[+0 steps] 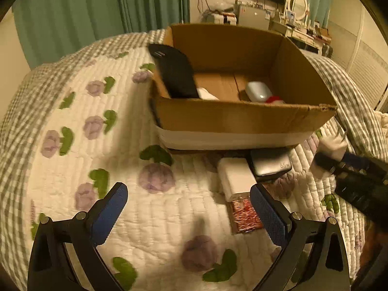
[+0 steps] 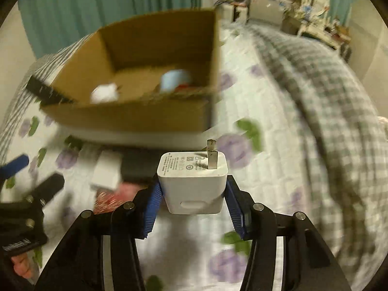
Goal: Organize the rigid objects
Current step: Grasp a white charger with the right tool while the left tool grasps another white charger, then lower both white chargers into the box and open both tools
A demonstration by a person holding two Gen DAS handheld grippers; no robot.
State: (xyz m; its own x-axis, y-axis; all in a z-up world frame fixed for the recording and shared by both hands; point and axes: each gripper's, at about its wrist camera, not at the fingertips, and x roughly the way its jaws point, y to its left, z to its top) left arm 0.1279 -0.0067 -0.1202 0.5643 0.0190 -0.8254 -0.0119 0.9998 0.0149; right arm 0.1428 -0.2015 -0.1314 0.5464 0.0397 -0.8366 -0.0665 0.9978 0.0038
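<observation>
Though near box (image 2: 135, 118) rim (open-topped), charger (image 2: 192, 181) clamped.

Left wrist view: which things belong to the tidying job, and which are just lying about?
Job:
open brown cardboard box
white square charger block
grey 65W power adapter
clear container of red bits
white plug charger, clamped in right gripper

Lying about:
floral quilted bedspread
green curtains
dresser mirror

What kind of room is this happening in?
Most likely a bedroom: a floral quilt covers what looks like a bed, green curtains hang behind, and a vanity with a round mirror stands by the wall.
</observation>
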